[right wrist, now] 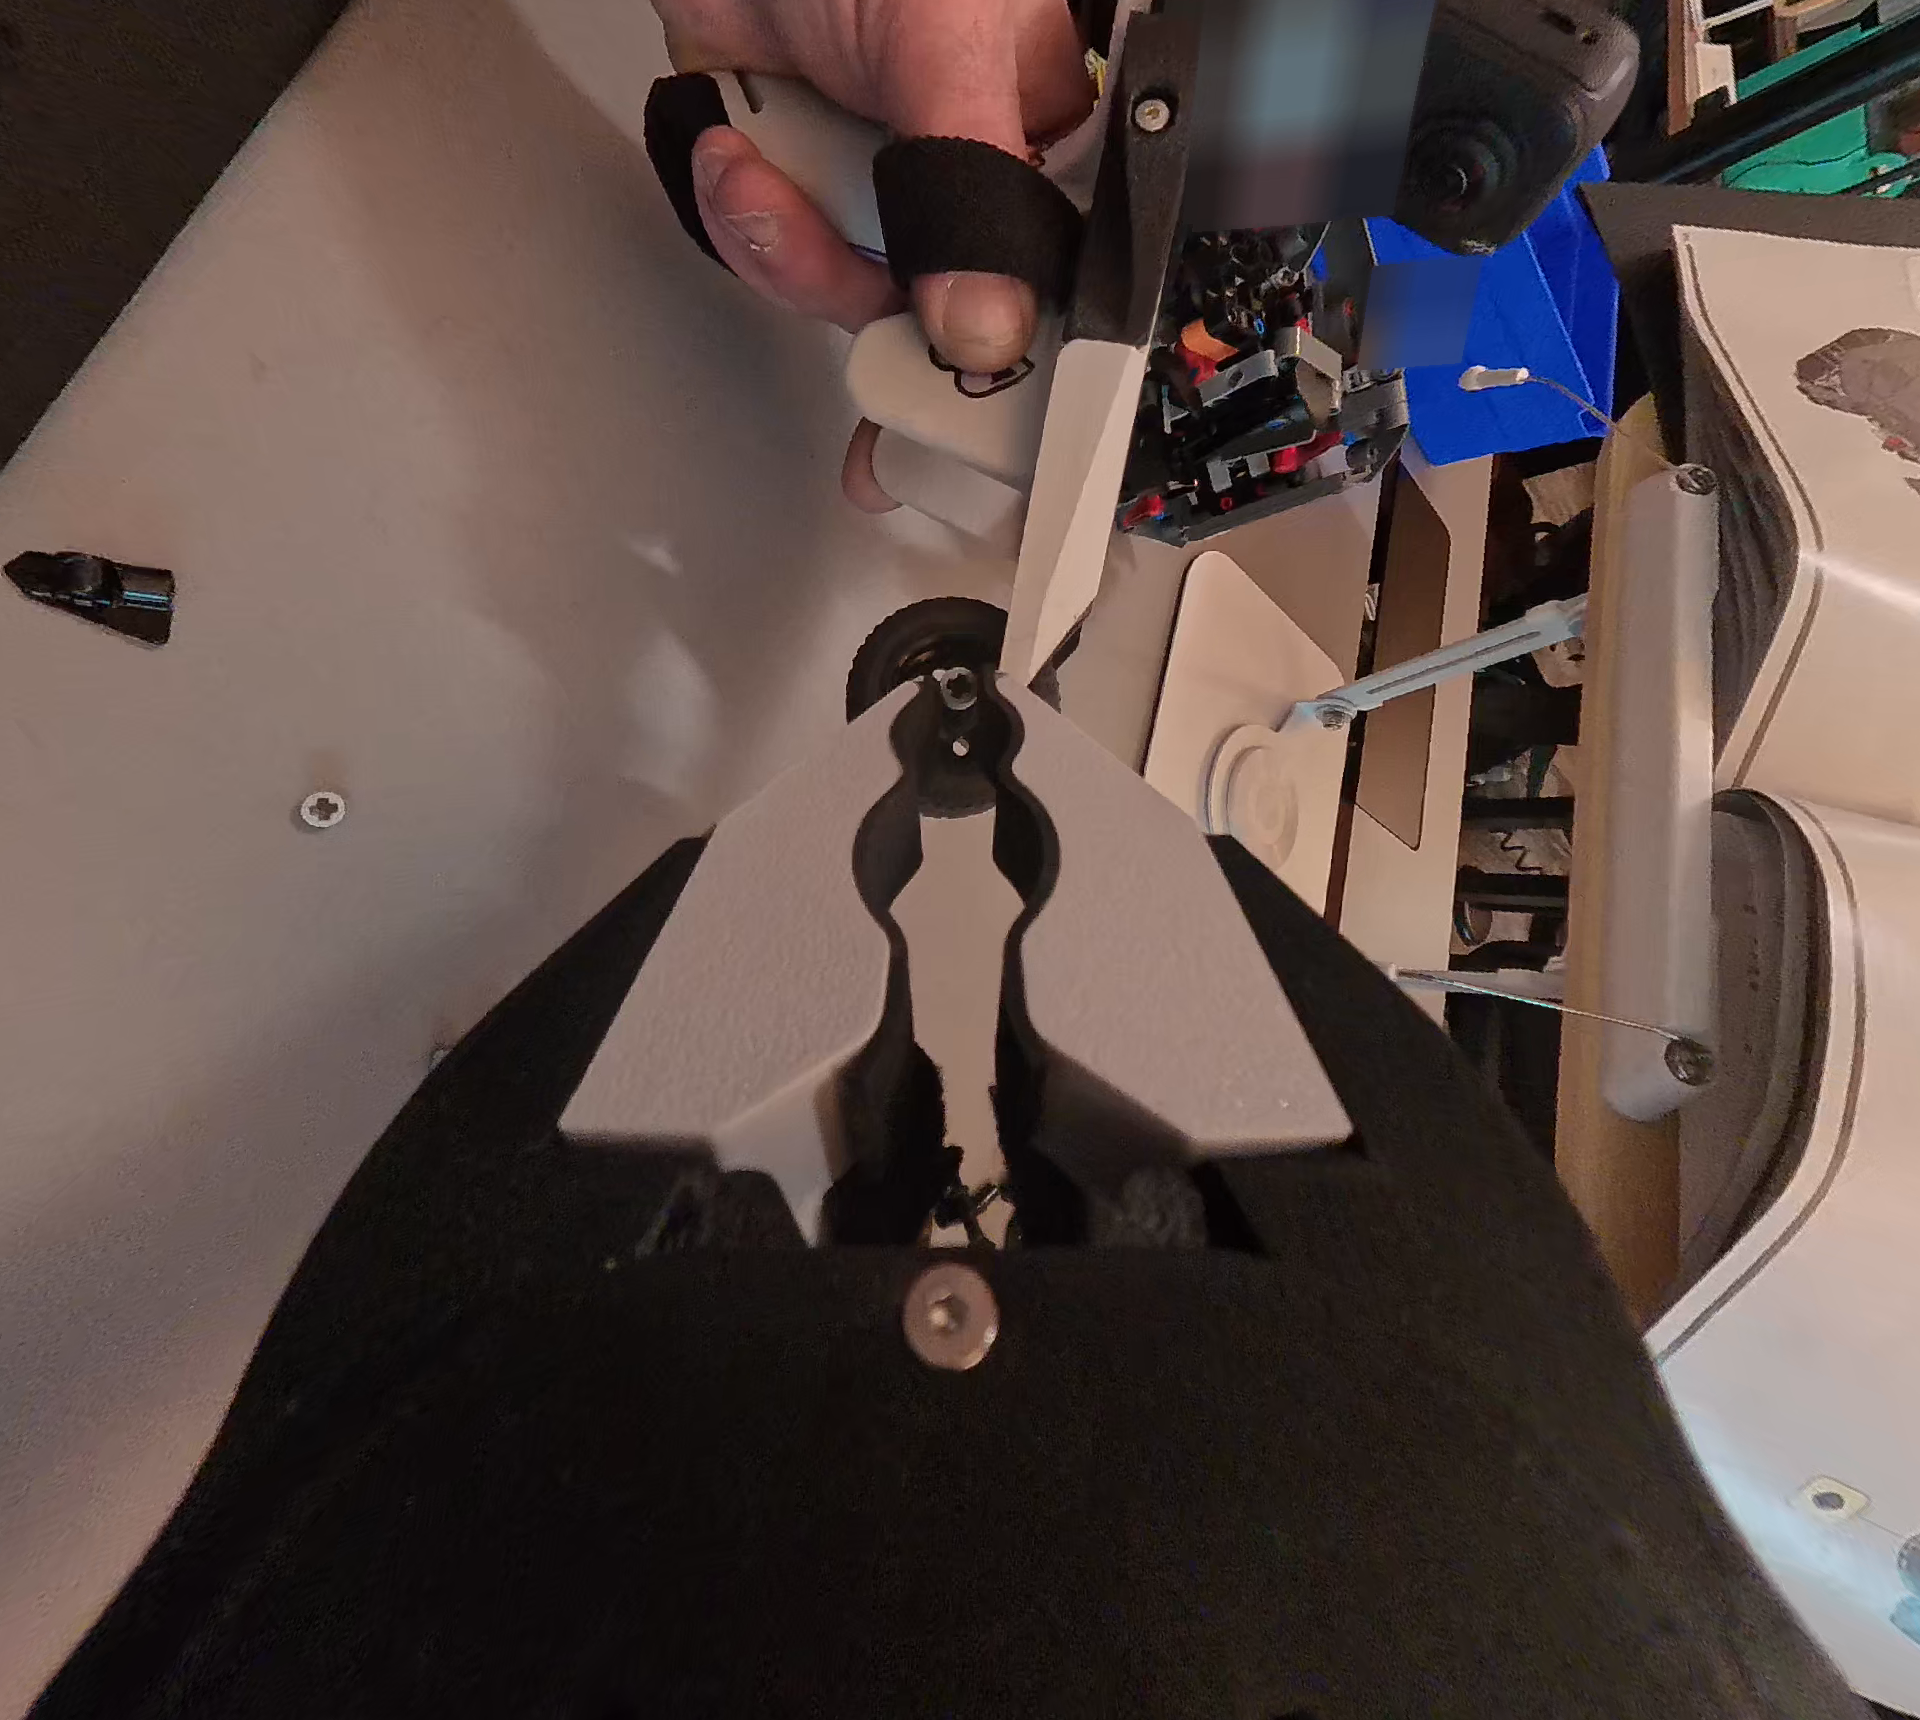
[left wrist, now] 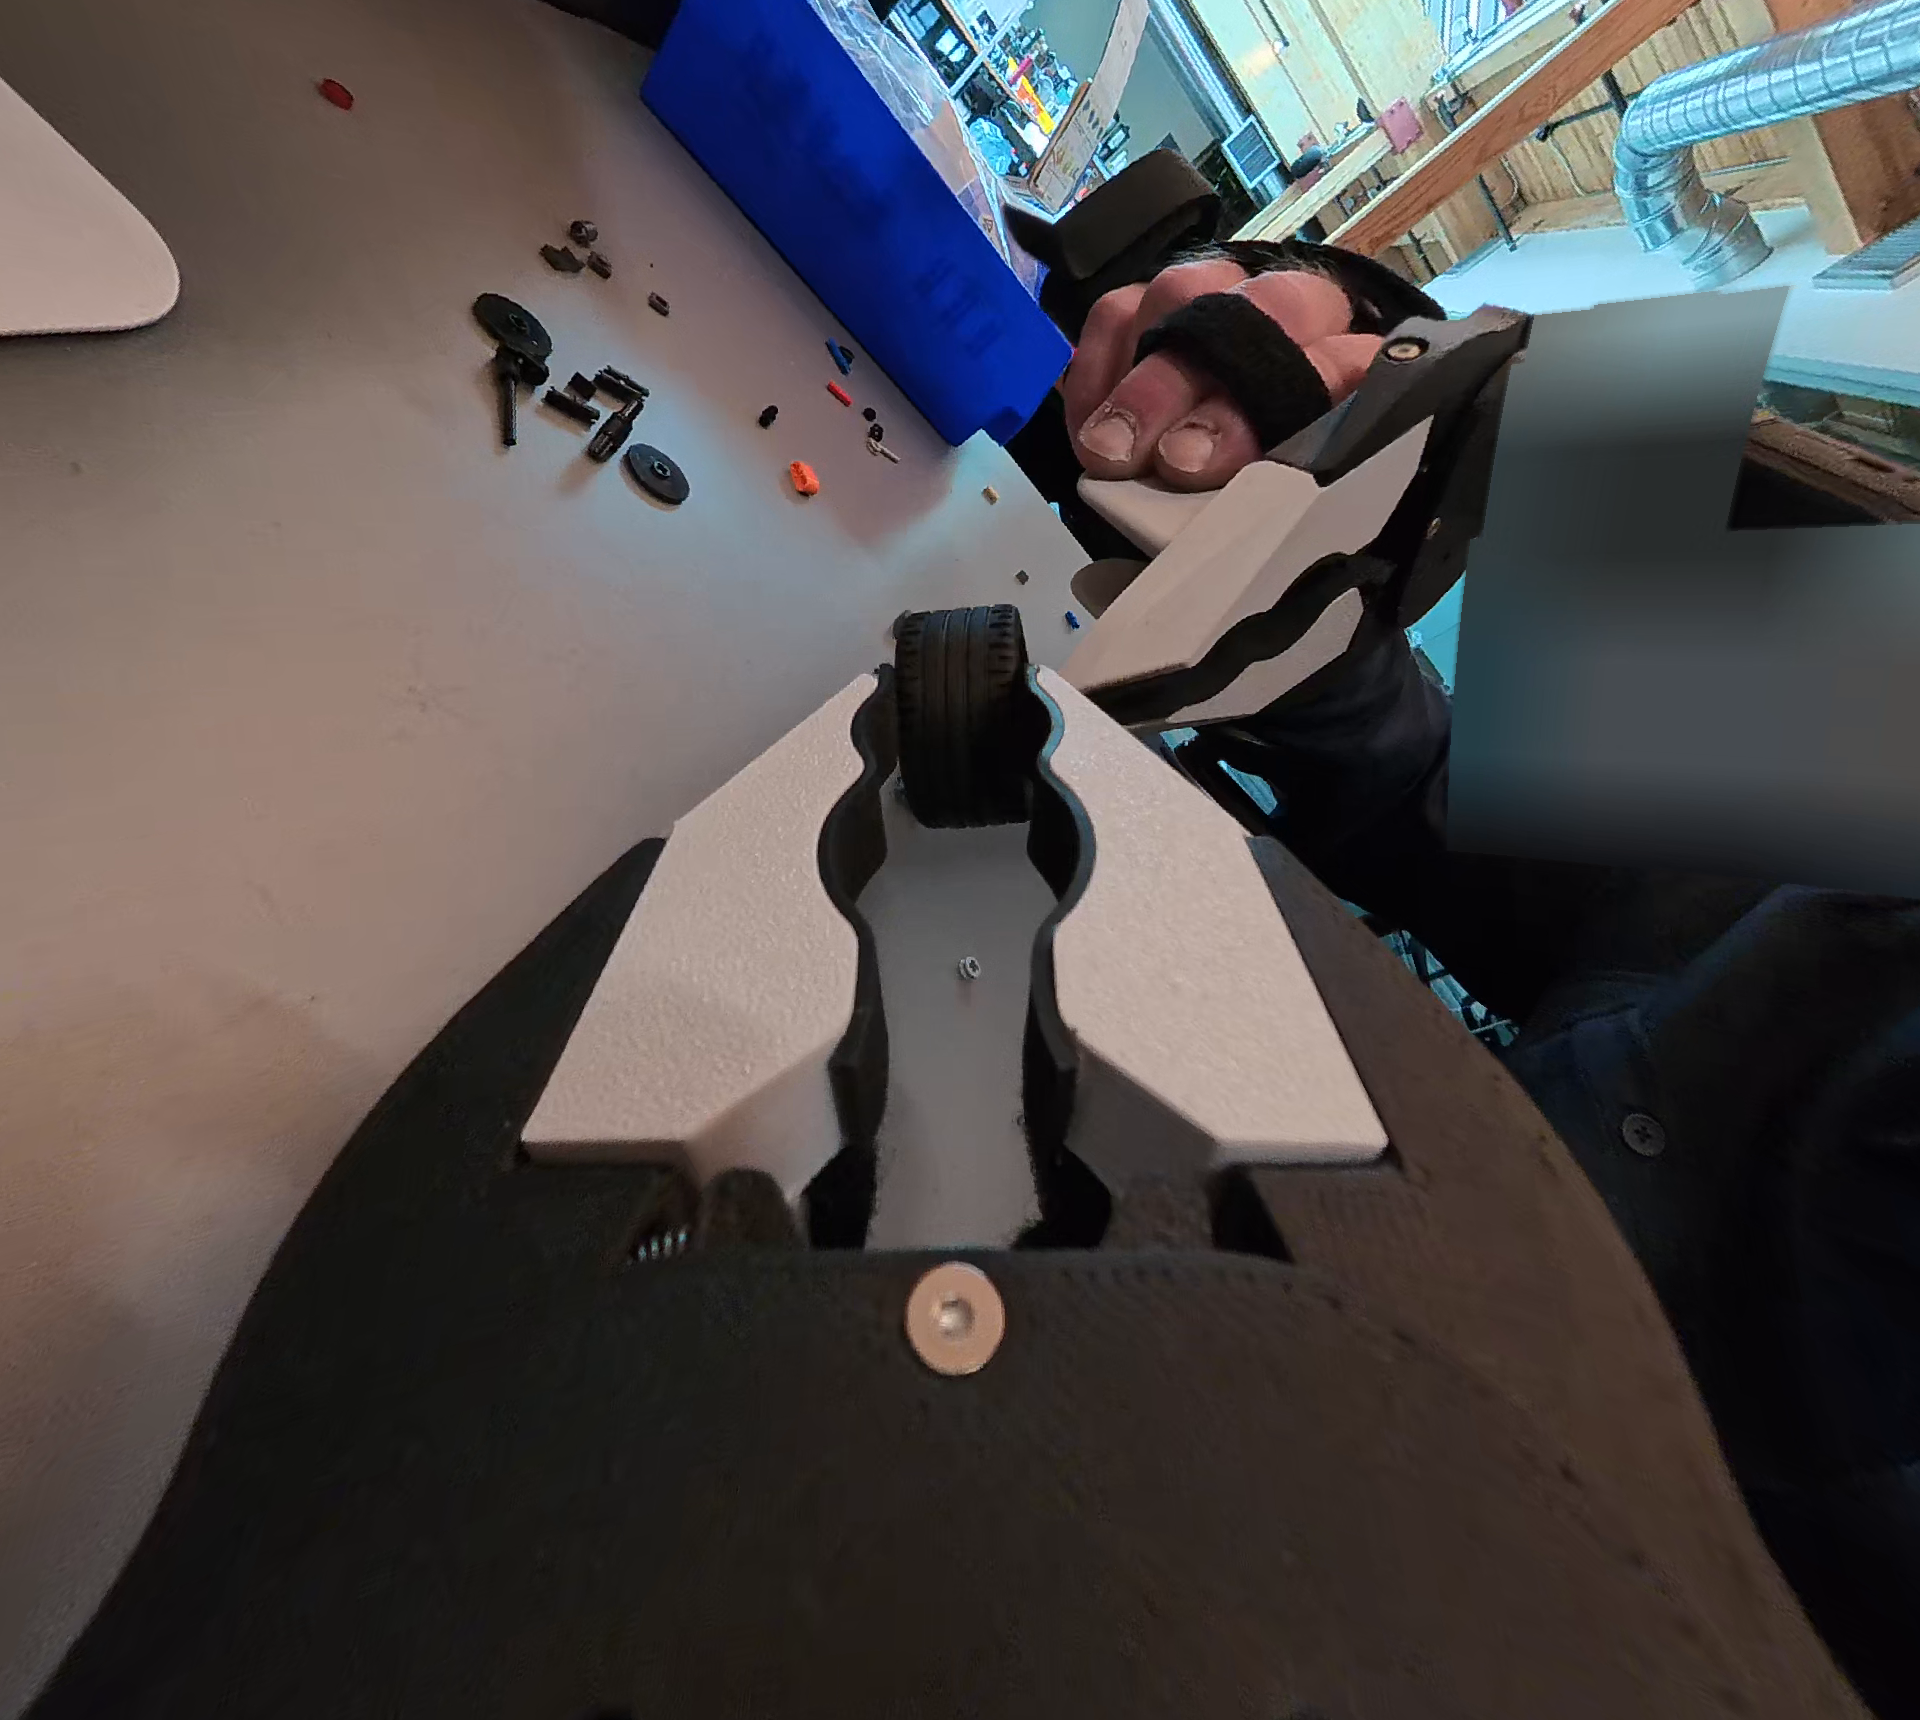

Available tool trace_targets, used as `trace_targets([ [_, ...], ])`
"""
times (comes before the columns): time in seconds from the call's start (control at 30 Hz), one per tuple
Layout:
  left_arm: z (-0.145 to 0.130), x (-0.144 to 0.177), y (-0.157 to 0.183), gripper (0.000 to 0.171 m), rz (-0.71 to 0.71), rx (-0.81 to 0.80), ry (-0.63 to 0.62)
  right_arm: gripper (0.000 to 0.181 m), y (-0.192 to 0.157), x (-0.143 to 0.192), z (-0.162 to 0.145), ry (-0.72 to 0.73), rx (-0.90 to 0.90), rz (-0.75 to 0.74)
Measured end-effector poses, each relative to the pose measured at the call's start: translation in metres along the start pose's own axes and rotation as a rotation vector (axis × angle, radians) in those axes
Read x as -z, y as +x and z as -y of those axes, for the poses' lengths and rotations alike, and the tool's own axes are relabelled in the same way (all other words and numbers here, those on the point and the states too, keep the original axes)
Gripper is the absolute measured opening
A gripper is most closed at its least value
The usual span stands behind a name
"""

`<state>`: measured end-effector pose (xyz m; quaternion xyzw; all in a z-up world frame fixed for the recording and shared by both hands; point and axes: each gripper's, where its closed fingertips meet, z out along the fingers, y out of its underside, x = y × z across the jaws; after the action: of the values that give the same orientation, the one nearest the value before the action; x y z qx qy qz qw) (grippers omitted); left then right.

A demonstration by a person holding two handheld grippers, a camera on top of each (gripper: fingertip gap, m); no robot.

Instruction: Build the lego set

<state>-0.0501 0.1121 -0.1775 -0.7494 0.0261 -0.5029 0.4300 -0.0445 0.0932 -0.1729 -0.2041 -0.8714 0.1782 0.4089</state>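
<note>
My left gripper (left wrist: 961, 694) is shut on a black tyre (left wrist: 964, 714), gripped by its tread at the fingertips and held above the grey table (left wrist: 312, 735). My right gripper (right wrist: 956, 709) is closed down on a small grey pin (right wrist: 956, 691) at the hub of the same tyre (right wrist: 899, 647). In the left wrist view the right gripper (left wrist: 1086, 683) comes in from the right, and its tip touches the tyre's side. A part-built black, grey and red lego model (right wrist: 1257, 413) stands behind the left gripper's finger (right wrist: 1081, 475).
Loose black lego parts (left wrist: 582, 382), an orange piece (left wrist: 803, 477) and a red piece (left wrist: 335, 94) lie on the table. A blue bin (left wrist: 831, 184) stands behind them. A lone black piece (right wrist: 94, 595) and a screw head (right wrist: 322, 808) show at left. A white stand base (left wrist: 62, 236) is at far left. Left and right tips are no more than a few centimetres apart.
</note>
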Motion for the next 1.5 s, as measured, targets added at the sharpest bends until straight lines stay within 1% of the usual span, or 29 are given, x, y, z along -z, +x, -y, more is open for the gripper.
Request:
trace_targets([
  [0.27, -0.002, -0.001, -0.003, 0.019, -0.019, 0.044, 0.004, 0.004, -0.001, -0.002, -0.002, -0.001, 0.002, -0.001],
  [0.37, 0.000, 0.000, 0.001, 0.019, -0.055, 0.061, 0.017, 0.004, 0.000, 0.000, 0.002, 0.013, -0.004, -0.012],
  [0.5, -0.002, -0.001, -0.003, 0.019, -0.031, 0.057, 0.009, 0.004, -0.003, -0.004, -0.002, -0.007, 0.003, 0.001],
  [0.7, -0.001, 0.000, -0.001, 0.018, -0.055, 0.080, 0.020, 0.003, -0.003, -0.003, -0.001, 0.005, -0.008, 0.006],
  [1.0, 0.005, 0.001, 0.004, 0.018, -0.073, 0.067, 0.052, 0.004, 0.004, 0.003, 0.002, 0.090, -0.132, 0.021],
  [1.13, 0.005, 0.002, 0.006, 0.018, -0.079, 0.058, 0.056, 0.004, 0.003, 0.003, 0.004, 0.085, -0.116, 0.018],
  [1.4, 0.009, 0.003, 0.016, 0.019, -0.146, 0.063, 0.079, 0.004, 0.007, 0.012, 0.013, 0.217, -0.171, 0.035],
  [1.5, 0.009, 0.002, 0.018, 0.019, -0.153, 0.062, 0.078, 0.003, 0.007, 0.012, 0.013, 0.220, -0.170, 0.035],
])
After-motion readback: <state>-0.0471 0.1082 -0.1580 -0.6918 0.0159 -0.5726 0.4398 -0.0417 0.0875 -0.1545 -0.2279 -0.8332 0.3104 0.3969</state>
